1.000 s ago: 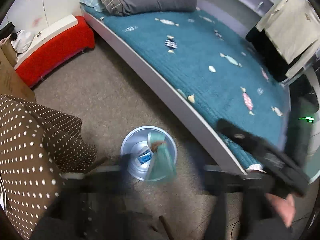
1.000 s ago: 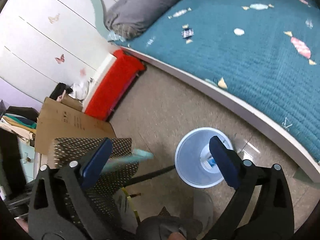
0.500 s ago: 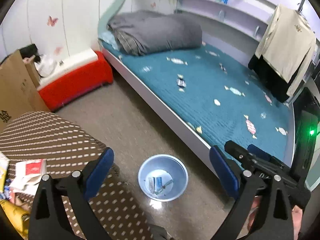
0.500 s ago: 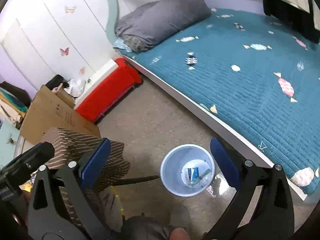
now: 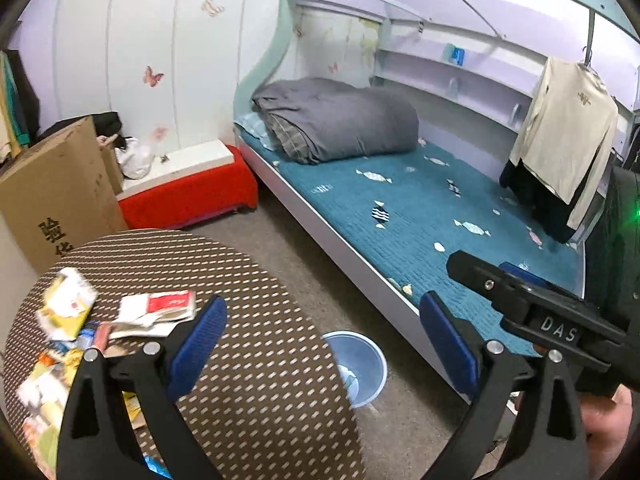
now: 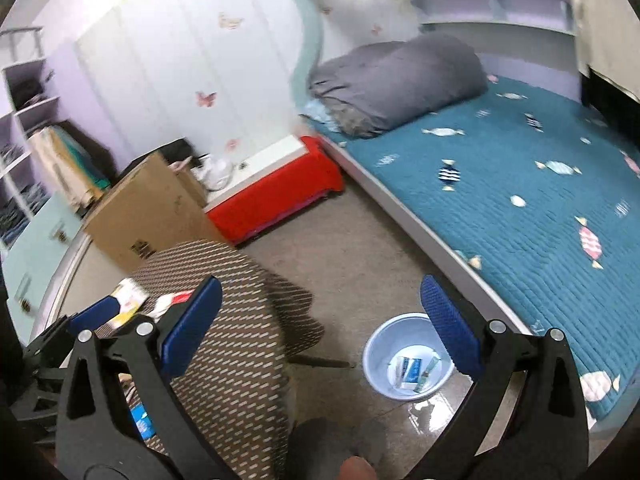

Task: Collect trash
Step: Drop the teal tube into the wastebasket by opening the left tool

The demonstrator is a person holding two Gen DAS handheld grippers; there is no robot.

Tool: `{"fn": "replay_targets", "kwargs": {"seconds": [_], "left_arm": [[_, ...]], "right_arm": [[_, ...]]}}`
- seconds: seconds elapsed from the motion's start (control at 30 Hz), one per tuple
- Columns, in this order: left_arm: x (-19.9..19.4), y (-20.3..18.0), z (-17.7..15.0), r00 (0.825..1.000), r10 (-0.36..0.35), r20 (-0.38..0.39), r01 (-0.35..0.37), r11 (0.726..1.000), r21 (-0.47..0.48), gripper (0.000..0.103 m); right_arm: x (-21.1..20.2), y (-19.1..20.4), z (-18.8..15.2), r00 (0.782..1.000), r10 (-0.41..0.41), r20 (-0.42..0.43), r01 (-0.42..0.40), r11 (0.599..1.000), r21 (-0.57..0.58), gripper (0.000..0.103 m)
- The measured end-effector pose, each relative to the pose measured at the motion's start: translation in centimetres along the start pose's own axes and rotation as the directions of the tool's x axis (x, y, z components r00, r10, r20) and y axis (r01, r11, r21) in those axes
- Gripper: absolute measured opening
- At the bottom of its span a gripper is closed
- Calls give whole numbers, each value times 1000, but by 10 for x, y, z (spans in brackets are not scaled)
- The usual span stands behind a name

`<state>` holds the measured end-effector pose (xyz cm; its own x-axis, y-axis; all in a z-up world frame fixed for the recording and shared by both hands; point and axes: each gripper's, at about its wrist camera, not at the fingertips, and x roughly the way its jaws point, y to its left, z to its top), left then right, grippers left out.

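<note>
A light blue bin (image 6: pixel 404 360) stands on the floor by the bed, with a few wrappers in it; it also shows in the left wrist view (image 5: pixel 360 364). Several pieces of trash (image 5: pixel 72 320) lie on the round dotted table (image 5: pixel 248 360), among them a red and white packet (image 5: pixel 160 308). My left gripper (image 5: pixel 324 344) is open and empty above the table's edge. My right gripper (image 6: pixel 320 328) is open and empty above the floor between table (image 6: pixel 236 344) and bin. The right gripper's body (image 5: pixel 536 312) shows at the right of the left wrist view.
A bed with a teal cover (image 5: pixel 420 216) and a grey duvet (image 5: pixel 336 120) runs along the right. A red bench (image 5: pixel 188 196) and a cardboard box (image 5: pixel 56 192) stand against the wall. A shirt (image 5: pixel 568 128) hangs at the right.
The left gripper opened and a teal wrapper dropped into the bin. Both grippers then rose and tilted up, bringing the table and its trash into view.
</note>
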<state>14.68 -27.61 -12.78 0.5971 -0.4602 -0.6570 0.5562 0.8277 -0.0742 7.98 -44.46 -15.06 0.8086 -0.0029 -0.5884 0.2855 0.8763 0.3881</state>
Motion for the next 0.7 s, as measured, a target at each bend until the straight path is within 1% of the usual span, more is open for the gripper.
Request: {"fn": "replay_targets", "kwargs": {"seconds": [0.17, 0.27, 0.37, 0.47, 0.57, 0.67, 0.7], "left_arm": [[-35, 26, -20, 998, 50, 33, -50, 999, -19, 95], [-54, 50, -34, 995, 91, 48, -88, 994, -58, 95], [-70, 70, -45, 990, 130, 57, -124, 988, -92, 95], [-87, 93, -60, 983, 174, 65, -165, 977, -133, 95], [-103, 117, -74, 972, 225, 63, -213, 964, -162, 95], [-117, 142, -92, 960, 275, 56, -261, 948, -182, 95], [-121, 151, -98, 956, 290, 51, -276, 943, -186, 95]], "right_arm": [[-5, 41, -16, 997, 68, -37, -71, 993, -92, 97], [-3, 62, -28, 990, 120, -71, -129, 983, -130, 97], [-2, 83, -41, 983, 156, -101, -171, 971, -170, 97], [-1, 107, -55, 968, 208, -140, -236, 945, -228, 97], [6, 123, -68, 953, 238, -189, -285, 916, -282, 97], [13, 144, -86, 925, 279, -258, -358, 868, -343, 97], [16, 151, -94, 913, 290, -288, -386, 843, -374, 97]]}}
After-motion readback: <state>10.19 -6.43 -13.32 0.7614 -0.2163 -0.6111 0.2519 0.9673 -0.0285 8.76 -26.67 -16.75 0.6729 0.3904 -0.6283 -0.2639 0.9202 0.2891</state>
